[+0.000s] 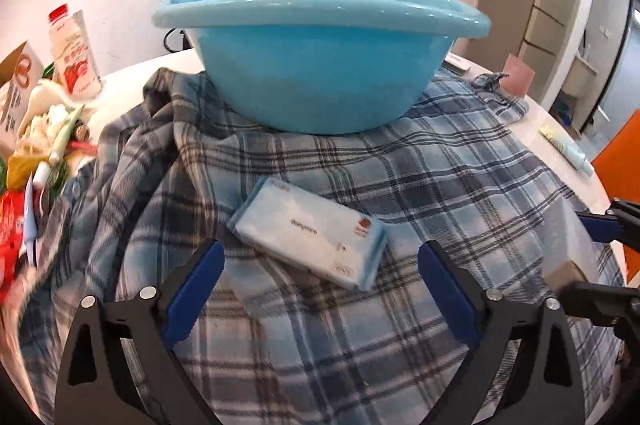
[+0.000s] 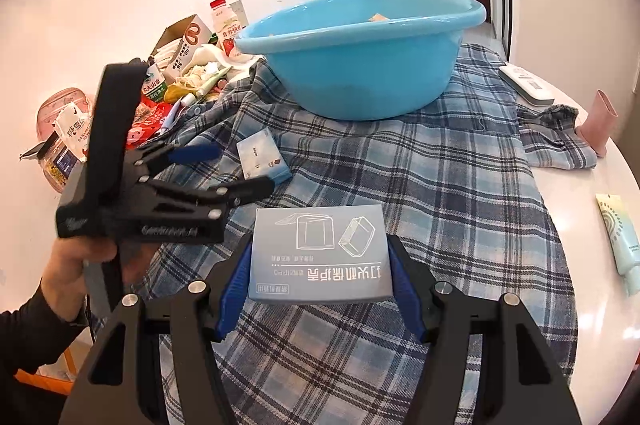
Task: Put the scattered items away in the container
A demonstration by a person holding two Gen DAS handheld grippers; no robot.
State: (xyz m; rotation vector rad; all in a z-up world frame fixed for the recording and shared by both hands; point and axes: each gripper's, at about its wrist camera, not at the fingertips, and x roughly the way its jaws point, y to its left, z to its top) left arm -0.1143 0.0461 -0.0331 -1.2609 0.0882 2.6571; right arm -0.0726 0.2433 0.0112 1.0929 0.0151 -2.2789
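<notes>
A light blue plastic basin (image 1: 324,65) stands on a blue plaid cloth (image 1: 440,193); it also shows in the right wrist view (image 2: 360,61). A white-and-blue wipes pack (image 1: 308,233) lies on the cloth just ahead of my open left gripper (image 1: 320,277), between its blue pads but apart from them. The pack also shows in the right wrist view (image 2: 262,155). My right gripper (image 2: 320,261) is shut on a grey flat box (image 2: 320,253) with printed line drawings, held above the cloth. The box's edge shows blurred at the right of the left wrist view (image 1: 568,245).
A heap of snacks, a carton and a milk bottle (image 2: 226,29) lies at the left. A white remote (image 2: 526,85), a pink pouch (image 2: 600,121) and a pale tube (image 2: 618,237) lie on the white round table (image 2: 580,185) at the right.
</notes>
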